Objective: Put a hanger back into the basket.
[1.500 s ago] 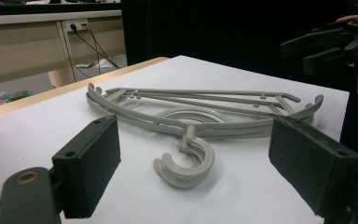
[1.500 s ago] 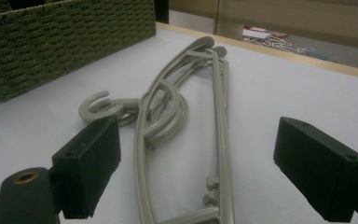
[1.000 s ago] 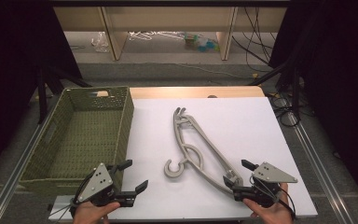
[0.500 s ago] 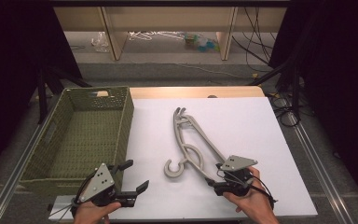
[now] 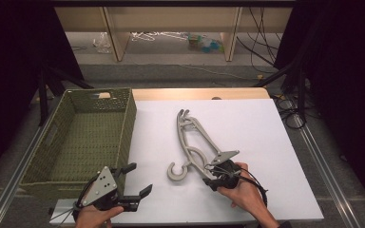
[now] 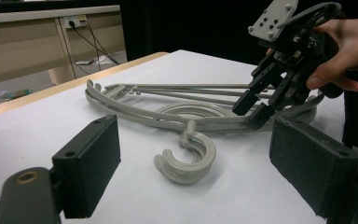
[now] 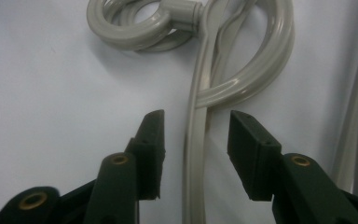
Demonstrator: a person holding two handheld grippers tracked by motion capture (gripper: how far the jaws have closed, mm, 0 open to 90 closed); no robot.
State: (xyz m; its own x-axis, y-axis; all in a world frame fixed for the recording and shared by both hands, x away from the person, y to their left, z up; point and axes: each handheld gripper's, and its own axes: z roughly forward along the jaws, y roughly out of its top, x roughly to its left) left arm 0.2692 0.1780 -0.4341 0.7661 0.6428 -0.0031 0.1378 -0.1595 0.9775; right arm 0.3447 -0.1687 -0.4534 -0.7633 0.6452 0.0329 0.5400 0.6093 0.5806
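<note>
A stack of grey plastic hangers (image 5: 193, 137) lies on the white table (image 5: 247, 123), its hook (image 5: 177, 172) pointing at the front edge. My right gripper (image 5: 210, 176) sits at the stack's near end, astride one thin hanger arm (image 7: 192, 140). Its jaws have just been closing; in the right gripper view (image 7: 196, 144) a gap still shows on both sides of the arm. The hook (image 7: 135, 28) and a loop (image 7: 247, 84) lie just beyond. My left gripper (image 5: 140, 179) rests open at the front left, nothing between its pads (image 6: 91, 168), and faces the hook (image 6: 186, 161) and the right gripper (image 6: 251, 114).
A green woven basket (image 5: 128, 123) stands along the table's left side. A wooden strip (image 5: 195, 93) borders the far edge. Beyond it, shelving and loose cables (image 5: 261, 42) sit on the floor. White surface lies open to the right of the hangers.
My right gripper has moved left onto the near end of the hangers and sunk a little. Its jaws have narrowed around a hanger arm. The left gripper has stayed put.
</note>
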